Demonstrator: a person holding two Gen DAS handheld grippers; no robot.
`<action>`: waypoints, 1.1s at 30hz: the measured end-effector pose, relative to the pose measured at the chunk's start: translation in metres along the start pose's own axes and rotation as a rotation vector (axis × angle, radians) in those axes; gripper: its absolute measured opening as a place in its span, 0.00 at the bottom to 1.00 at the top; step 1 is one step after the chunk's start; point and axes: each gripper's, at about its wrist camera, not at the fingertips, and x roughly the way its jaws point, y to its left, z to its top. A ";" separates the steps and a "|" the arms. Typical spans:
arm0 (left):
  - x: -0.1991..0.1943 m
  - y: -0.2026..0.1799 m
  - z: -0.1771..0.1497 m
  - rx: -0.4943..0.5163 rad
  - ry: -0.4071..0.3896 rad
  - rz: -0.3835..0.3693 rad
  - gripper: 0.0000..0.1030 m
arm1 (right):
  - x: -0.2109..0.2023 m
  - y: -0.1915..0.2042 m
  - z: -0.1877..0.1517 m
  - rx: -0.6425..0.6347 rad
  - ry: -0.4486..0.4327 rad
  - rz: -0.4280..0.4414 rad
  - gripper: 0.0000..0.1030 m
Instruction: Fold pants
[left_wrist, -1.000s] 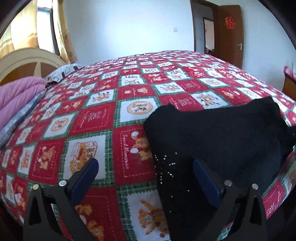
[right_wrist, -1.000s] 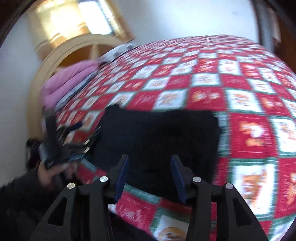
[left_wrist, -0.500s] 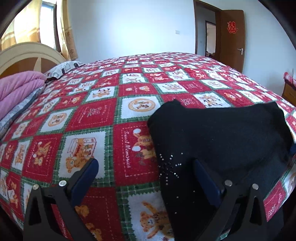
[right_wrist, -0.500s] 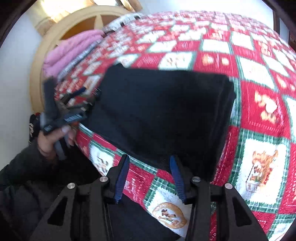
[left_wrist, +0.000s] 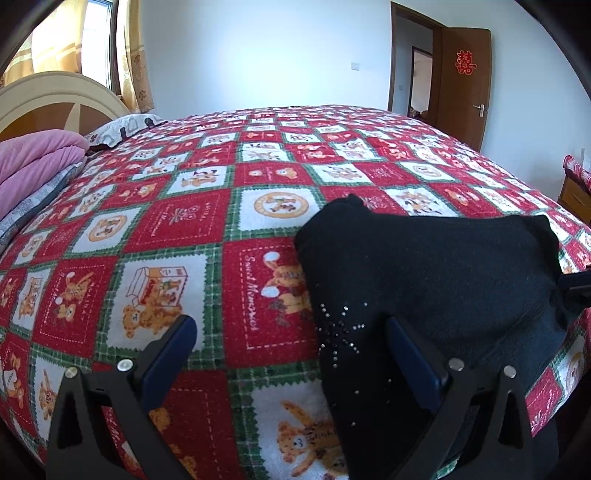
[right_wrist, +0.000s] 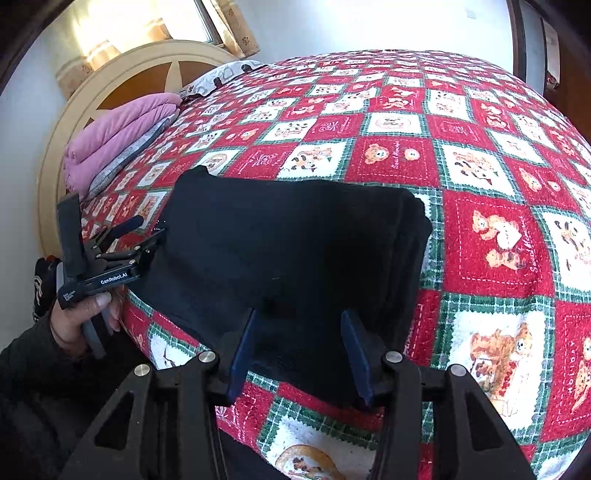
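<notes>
Black pants (right_wrist: 288, 251) lie folded into a rectangle near the front edge of the bed, on a red, white and green bear-patterned bedspread (right_wrist: 491, 236). In the left wrist view the pants (left_wrist: 424, 273) fill the right side, with a rhinestone star near their left edge. My left gripper (left_wrist: 291, 332) is wide open, and that left edge lies between its fingers without touching them. A hand (right_wrist: 81, 317) holds the left gripper (right_wrist: 144, 232) beside the pants' left end. My right gripper (right_wrist: 299, 332) hovers over the pants' near edge, jaws apart, pinching nothing.
A folded pink blanket (right_wrist: 122, 136) and grey cloth lie by the cream headboard (right_wrist: 122, 70), with a pillow (left_wrist: 122, 127) behind. A brown door (left_wrist: 465, 81) stands open at the back right. A bedside cabinet (left_wrist: 576, 192) stands at the right.
The right gripper has tilted down and closed in on the near edge of the pants, which now look larger in its view. The left gripper has stayed put, still open.
</notes>
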 end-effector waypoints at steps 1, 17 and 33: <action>-0.002 0.000 0.001 0.003 0.001 0.004 1.00 | -0.001 -0.001 0.000 0.002 0.000 0.004 0.47; 0.005 -0.006 0.008 -0.013 -0.004 -0.084 1.00 | -0.011 -0.055 0.001 0.230 -0.094 -0.026 0.47; 0.019 -0.002 0.015 -0.044 0.012 -0.177 1.00 | -0.002 -0.070 -0.008 0.328 -0.211 0.024 0.46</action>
